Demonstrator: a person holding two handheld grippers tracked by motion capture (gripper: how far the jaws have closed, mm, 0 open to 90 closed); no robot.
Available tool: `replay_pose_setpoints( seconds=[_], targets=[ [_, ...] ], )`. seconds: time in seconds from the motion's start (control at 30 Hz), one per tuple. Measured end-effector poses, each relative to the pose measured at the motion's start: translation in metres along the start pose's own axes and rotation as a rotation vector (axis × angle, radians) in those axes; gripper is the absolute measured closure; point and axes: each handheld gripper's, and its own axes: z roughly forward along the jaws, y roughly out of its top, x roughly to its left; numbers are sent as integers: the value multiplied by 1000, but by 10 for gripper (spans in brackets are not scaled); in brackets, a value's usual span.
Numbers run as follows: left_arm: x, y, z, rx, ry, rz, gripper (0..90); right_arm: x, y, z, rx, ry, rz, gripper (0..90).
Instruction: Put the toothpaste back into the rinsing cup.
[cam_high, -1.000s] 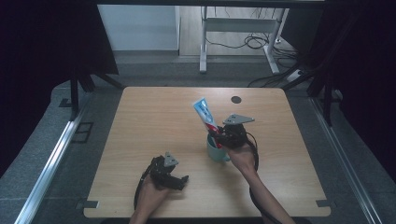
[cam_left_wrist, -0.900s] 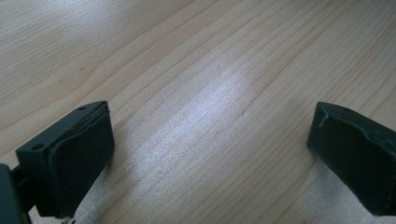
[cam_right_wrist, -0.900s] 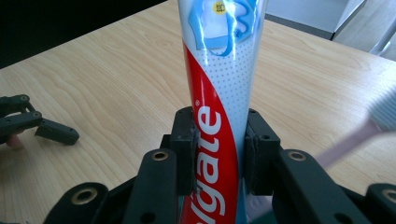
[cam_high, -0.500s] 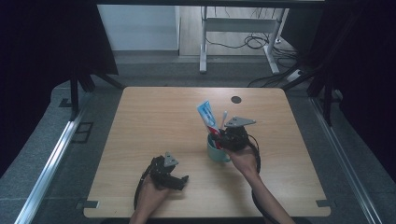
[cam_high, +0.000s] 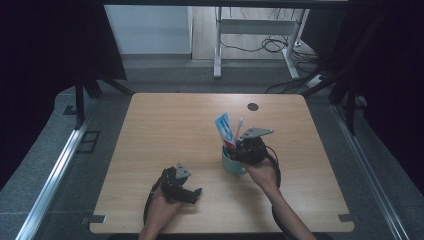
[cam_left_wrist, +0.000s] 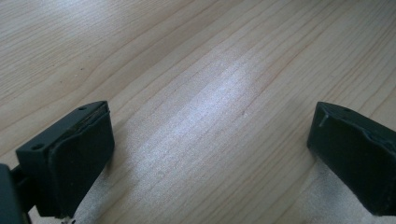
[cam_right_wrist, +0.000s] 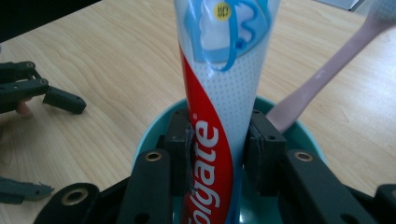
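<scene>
One pale wood table (cam_high: 165, 130), grey floor (cam_high: 55, 150), dark curtains (cam_high: 45, 45)

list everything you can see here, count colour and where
toothpaste tube: 1, white, red and blue, standing in the cup, clamped by the right gripper
toothbrush: 1, pale pink, leaning in the cup beside the tube
cup: 1, teal, right of table centre
table: 1, light wood
dark round spot: 1, black, on the table's far edge
left gripper: 1, black, near edge, jaws apart over bare wood
right gripper: 1, black, at the cup
</scene>
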Motion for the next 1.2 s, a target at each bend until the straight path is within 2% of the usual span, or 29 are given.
replay_pose_setpoints(
  seconds=[0.13,0.5,0.7,1.2],
  targets=[
    [0,0,0,0,-1,0,5,-1,-3,0,2,3,17,624],
    [0,0,0,0,-1,3,5,-1,-1,-3,-3,4,14,582],
    [0,0,0,0,-1,3,5,0,6,-11,-22,4,8,518],
    [0,0,0,-2,-1,2,5,4,13,-19,17,-10,-50,351]
  ],
)
